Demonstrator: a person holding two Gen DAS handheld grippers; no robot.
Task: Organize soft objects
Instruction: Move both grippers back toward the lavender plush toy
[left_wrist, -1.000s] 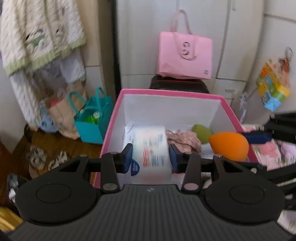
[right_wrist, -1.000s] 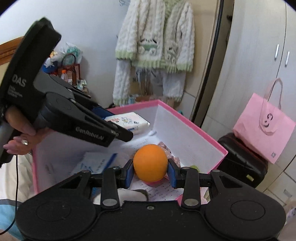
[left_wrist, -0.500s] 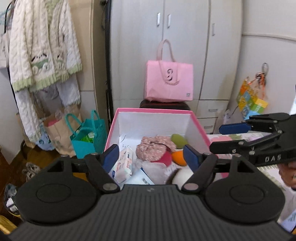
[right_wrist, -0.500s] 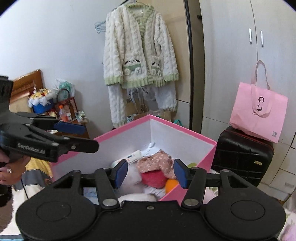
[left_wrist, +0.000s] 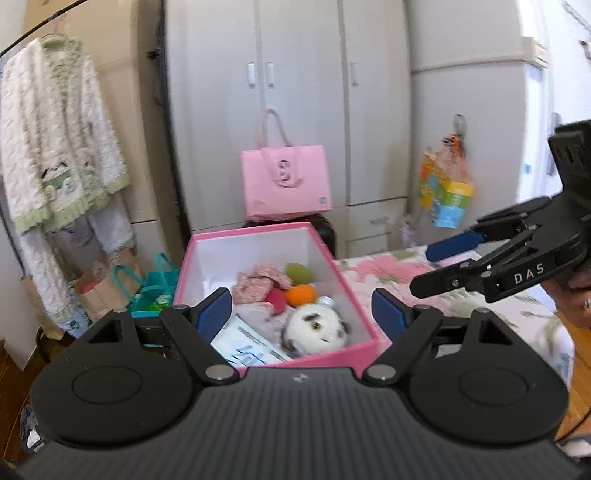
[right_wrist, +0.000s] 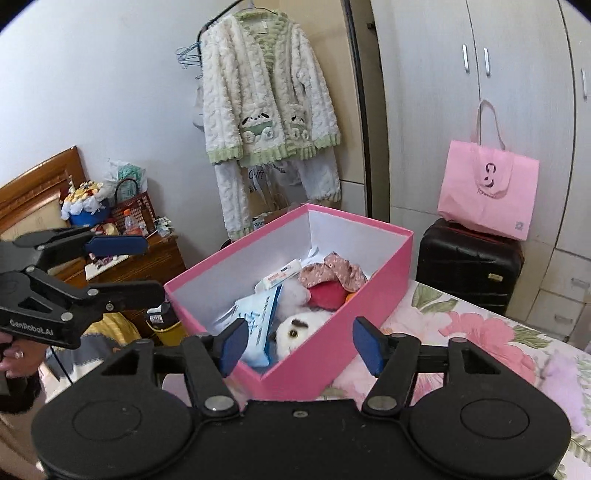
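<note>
A pink box (left_wrist: 364, 291) (right_wrist: 373, 295) with white walls stands on the floral bed. Inside lie a white plush toy (left_wrist: 317, 326) (right_wrist: 301, 326), an orange ball (left_wrist: 302, 294), a green soft piece (left_wrist: 298, 272), a floral cloth (left_wrist: 260, 282) (right_wrist: 330, 273), a red piece (right_wrist: 325, 297) and tissue packs (left_wrist: 249, 345) (right_wrist: 258, 321). My left gripper (left_wrist: 302, 314) is open and empty, above the box's near side. My right gripper (right_wrist: 299, 343) is open and empty, near the box's corner. Each gripper shows in the other's view, the right one (left_wrist: 439, 267) and the left one (right_wrist: 129, 266).
A pink tote bag (left_wrist: 286, 181) sits on a black suitcase (right_wrist: 469, 262) by the grey wardrobe (left_wrist: 295, 92). A cream cardigan (right_wrist: 266, 107) hangs on the wall. Teal and paper bags (left_wrist: 147, 284) stand on the floor left of the box. A wooden nightstand (right_wrist: 147, 258) is at left.
My left gripper let go of the tissue pack and my right gripper let go of the orange ball; both now lie in the box. Both grippers opened and drew back and up.
</note>
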